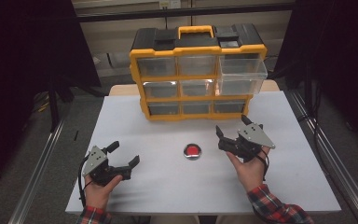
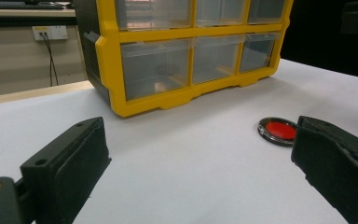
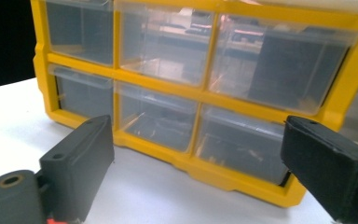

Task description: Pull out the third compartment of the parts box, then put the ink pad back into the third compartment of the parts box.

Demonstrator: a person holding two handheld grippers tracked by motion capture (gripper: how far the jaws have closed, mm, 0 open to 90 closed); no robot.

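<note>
A yellow and black drawer cabinet [image 1: 196,74] with clear drawers stands at the far middle of the white table [image 1: 168,191]. Its top right drawer [image 1: 242,71] is pulled out. A small round red disc [image 1: 192,150] with a dark rim lies on the table in front of it. My left gripper [image 1: 125,152] rests at the near left, open and empty, and in the left gripper view the disc [image 2: 277,130] lies just beyond its right jaw. My right gripper [image 1: 231,124] is open and empty to the right of the disc, facing the cabinet's lower drawers [image 3: 158,116].
Metal rails [image 1: 37,163] run along both sides of the table over a grey floor. Dark curtains hang at the left and right. A wall socket [image 2: 49,32] sits behind the cabinet. Bare table top lies between the two grippers.
</note>
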